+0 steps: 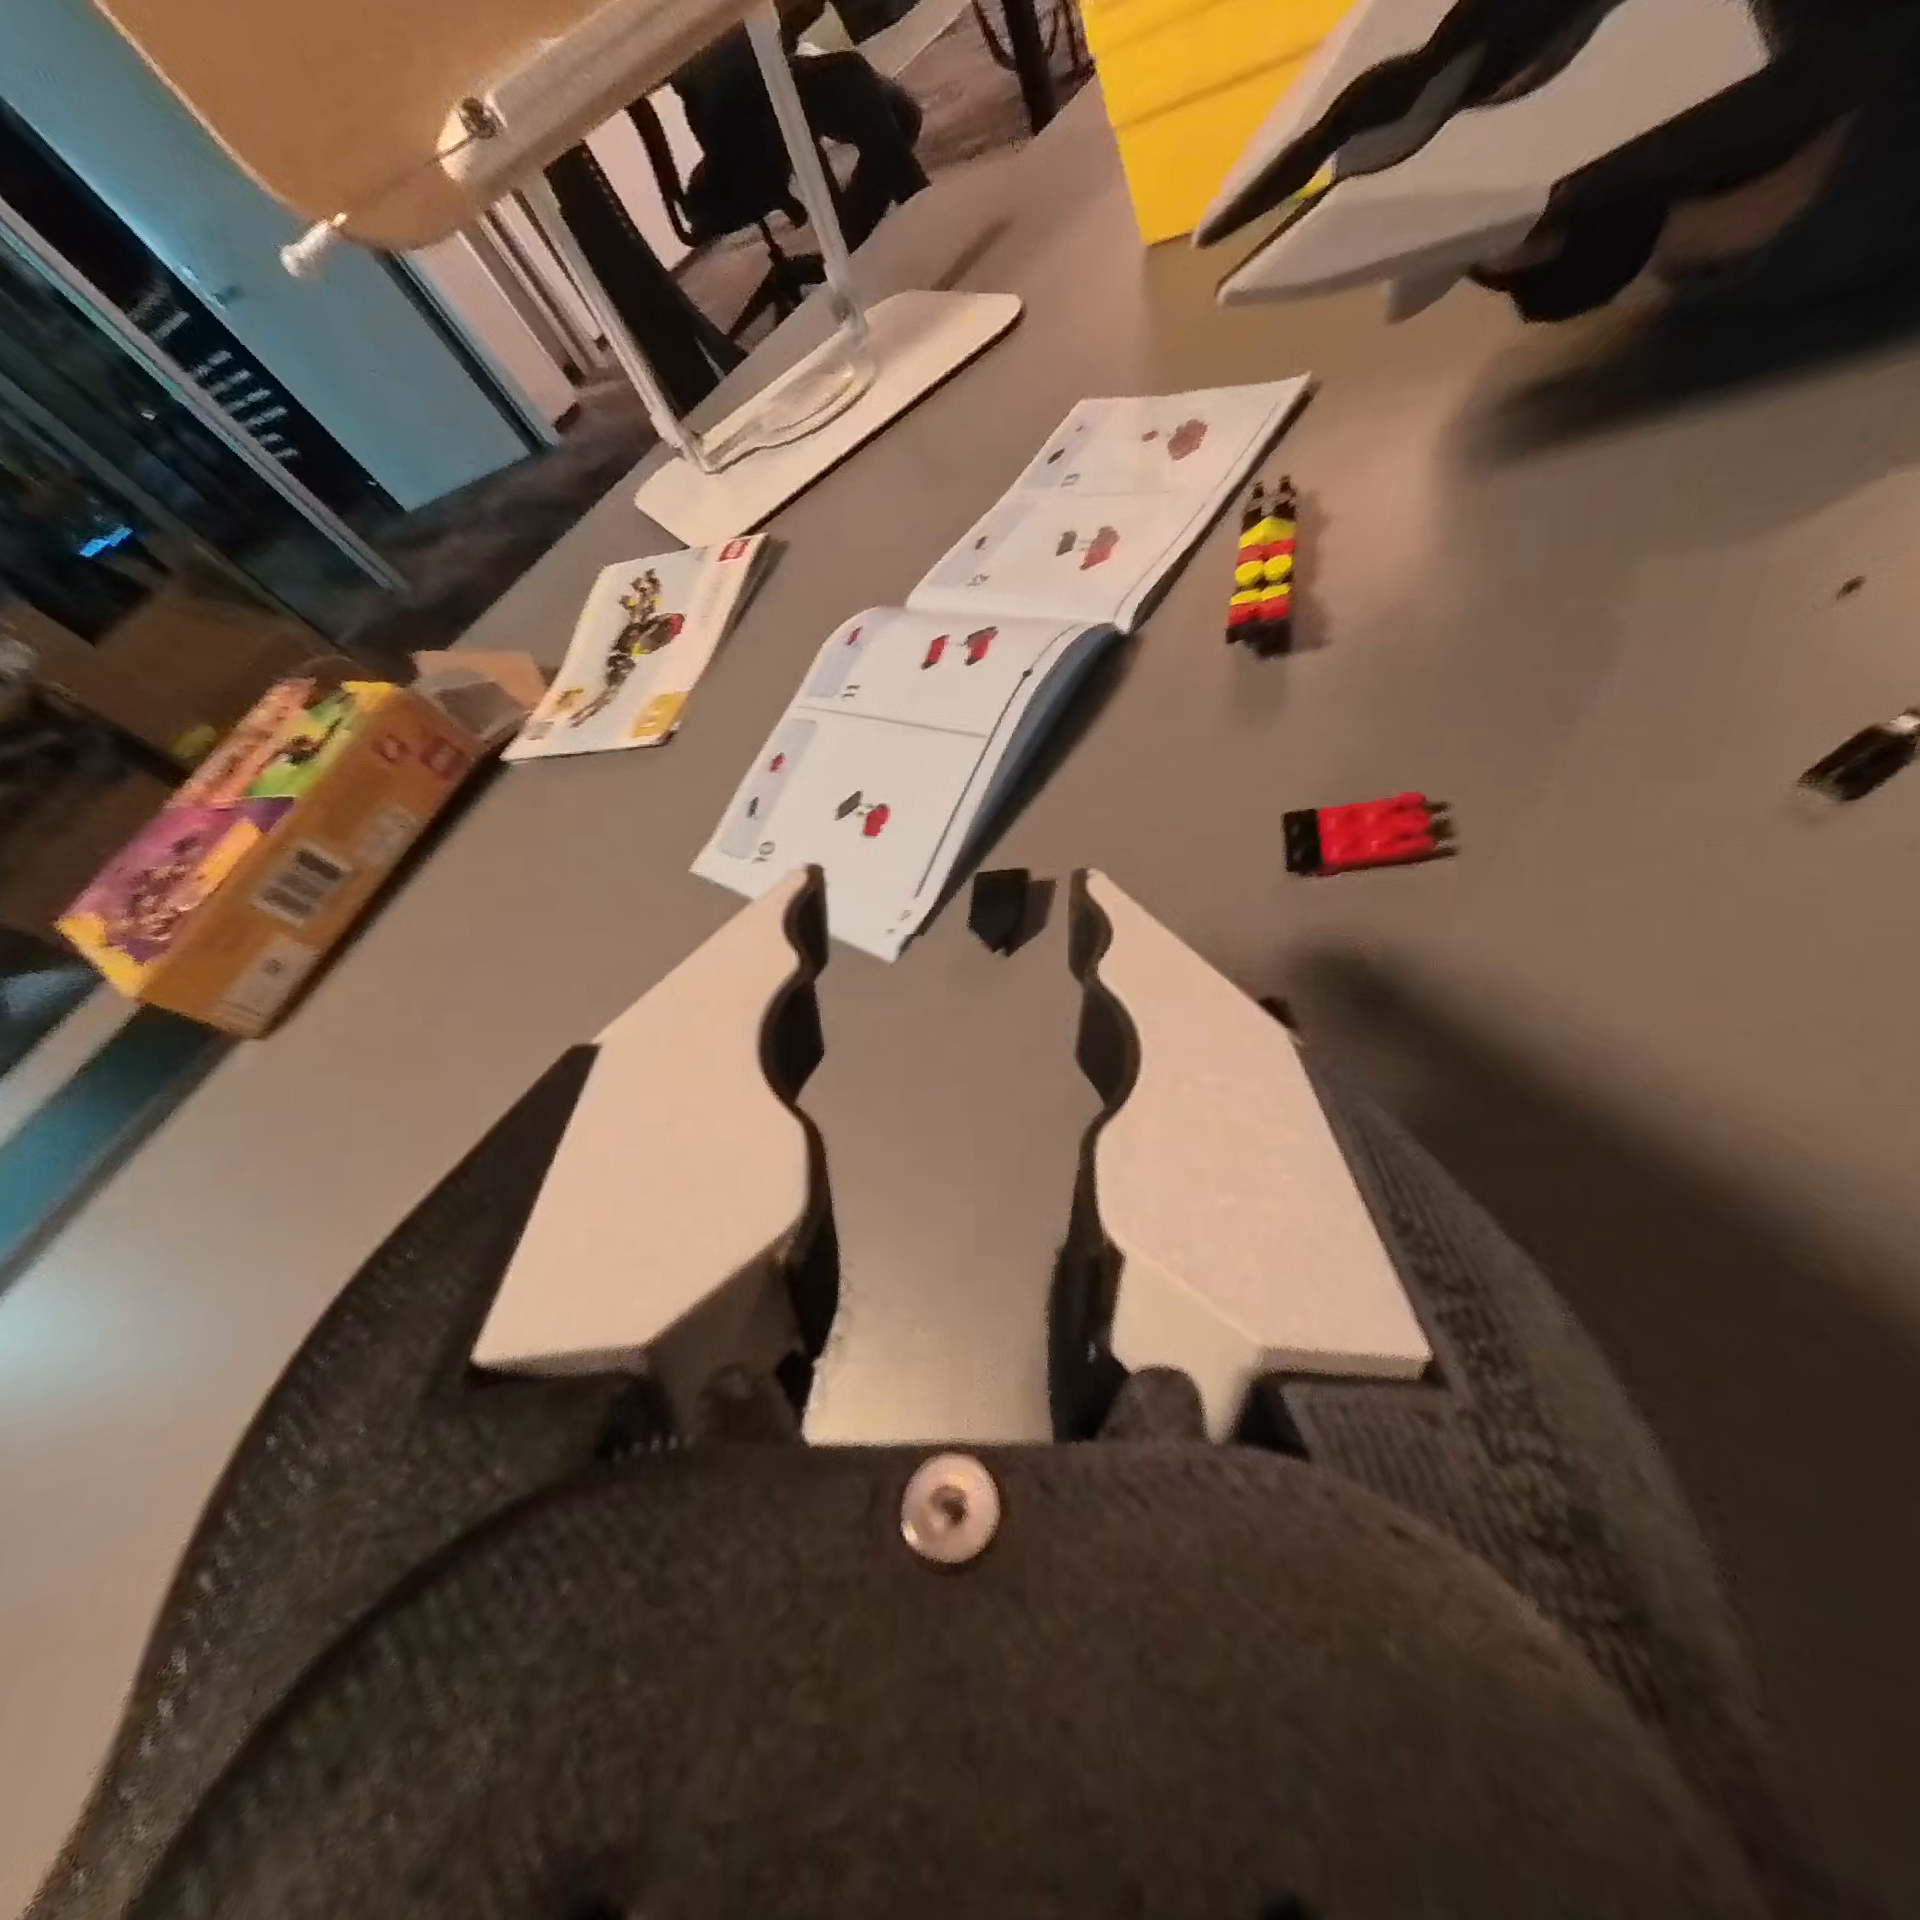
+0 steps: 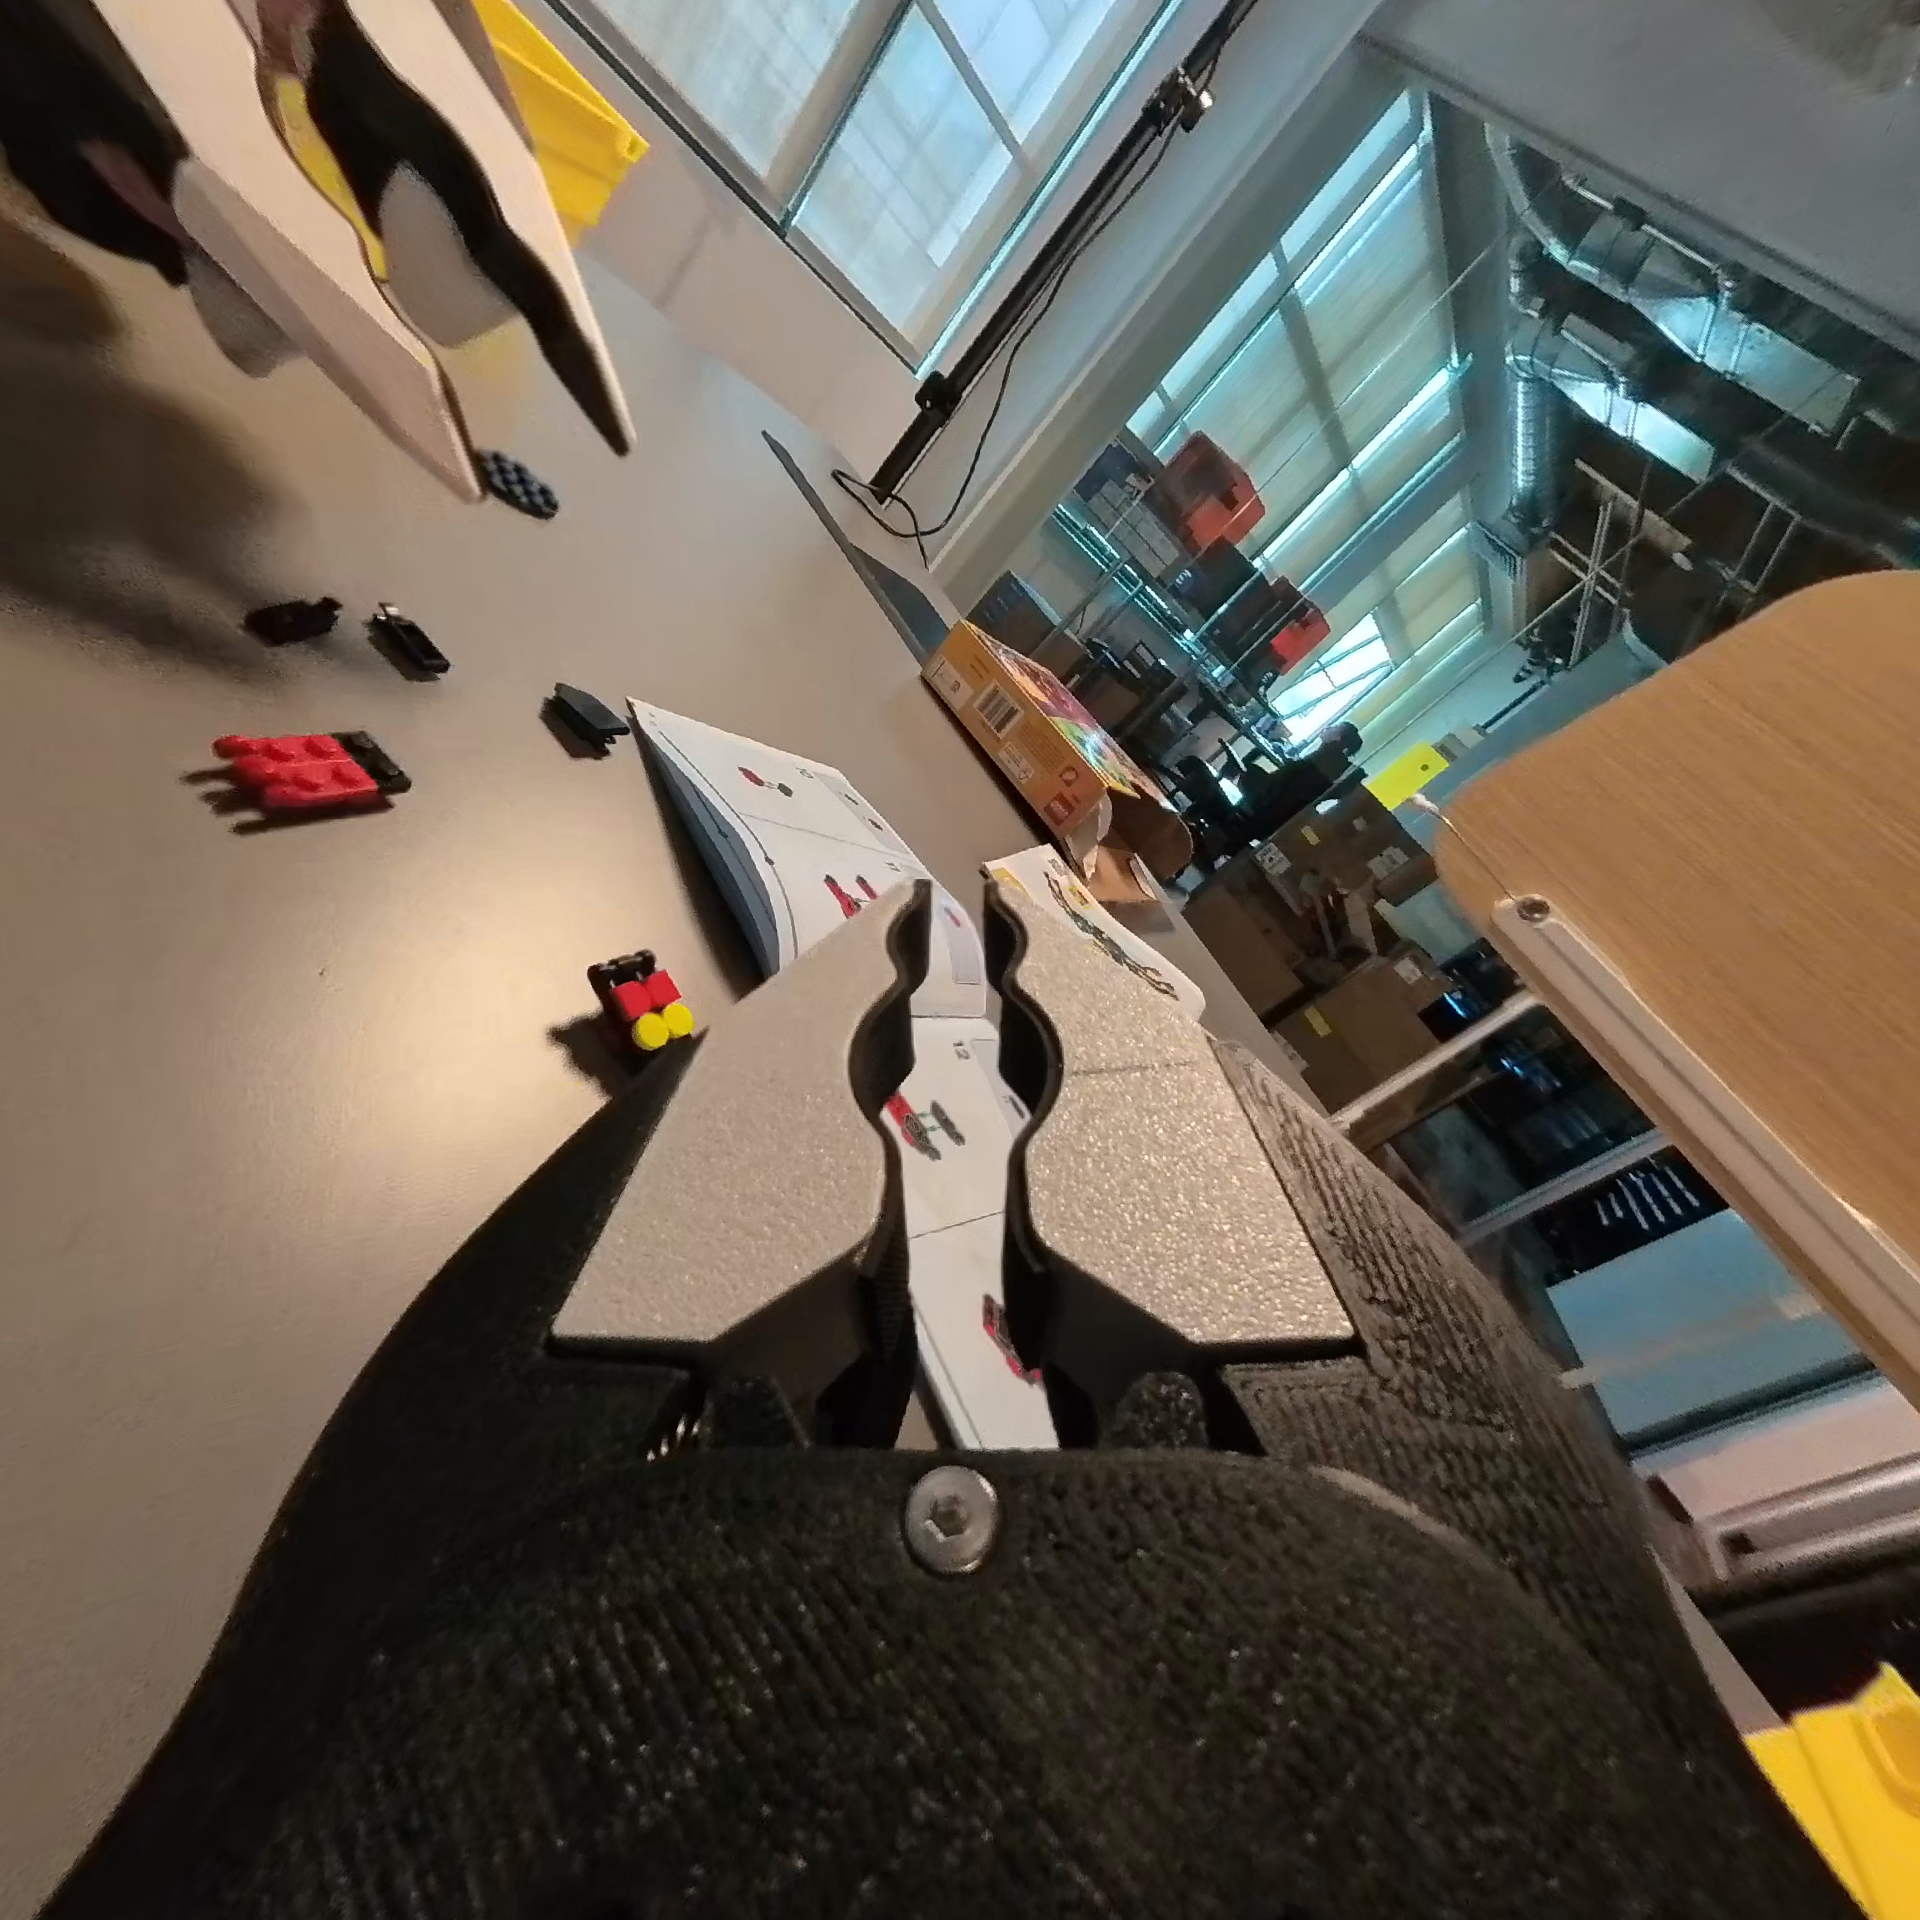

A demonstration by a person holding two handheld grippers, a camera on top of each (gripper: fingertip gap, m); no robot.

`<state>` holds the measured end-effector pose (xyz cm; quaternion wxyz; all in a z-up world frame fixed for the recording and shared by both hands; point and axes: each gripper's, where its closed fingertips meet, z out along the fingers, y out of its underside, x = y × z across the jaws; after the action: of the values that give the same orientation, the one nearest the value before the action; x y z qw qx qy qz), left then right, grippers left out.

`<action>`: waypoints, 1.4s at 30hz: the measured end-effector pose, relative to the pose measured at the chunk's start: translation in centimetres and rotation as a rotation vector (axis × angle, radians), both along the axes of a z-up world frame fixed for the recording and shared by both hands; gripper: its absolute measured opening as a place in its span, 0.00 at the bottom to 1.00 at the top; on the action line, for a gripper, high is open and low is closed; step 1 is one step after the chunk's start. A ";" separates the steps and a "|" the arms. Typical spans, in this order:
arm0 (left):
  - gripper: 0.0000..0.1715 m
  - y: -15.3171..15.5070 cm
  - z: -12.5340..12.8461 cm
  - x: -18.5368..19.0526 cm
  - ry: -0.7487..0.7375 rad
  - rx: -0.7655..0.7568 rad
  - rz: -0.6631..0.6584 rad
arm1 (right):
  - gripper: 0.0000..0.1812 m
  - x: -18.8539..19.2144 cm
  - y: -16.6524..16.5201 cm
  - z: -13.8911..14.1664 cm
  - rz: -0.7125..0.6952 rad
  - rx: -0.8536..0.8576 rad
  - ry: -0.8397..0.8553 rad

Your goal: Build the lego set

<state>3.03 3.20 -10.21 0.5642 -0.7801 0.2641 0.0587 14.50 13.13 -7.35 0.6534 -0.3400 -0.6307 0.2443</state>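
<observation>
Left claw agape over matte table — studded red brick beside.

Red plate assembly with black ends lies flat on desk, right of open instruction booklet. Striped yellow-red-black stack lies farther back, beside booklet's right edge. Small black piece at booklet's near corner. More loose black pieces lie scattered beyond red assembly.
</observation>
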 end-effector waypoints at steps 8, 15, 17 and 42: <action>0.24 -1.8 1.8 2.5 -0.392 -0.049 -0.205 | 0.06 0.1 -1.7 0.0 0.058 0.031 -0.034; 0.16 -2.5 -0.6 2.6 -0.409 -0.209 -0.248 | 0.09 -1.7 -7.5 -3.1 0.269 -0.099 -0.270; 0.22 -2.2 -1.2 1.8 -0.353 -0.216 -0.193 | 0.11 -2.3 -9.0 -4.4 0.282 -0.131 -0.362; 0.29 -2.3 -3.9 2.0 -0.169 -0.302 -0.189 | 0.16 -3.8 -9.3 -7.8 0.032 -0.394 -0.554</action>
<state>5.08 0.86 -14.09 0.4639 -0.8297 0.2937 -0.1006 10.69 3.81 -15.10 0.3749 -0.5034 -0.7302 0.2699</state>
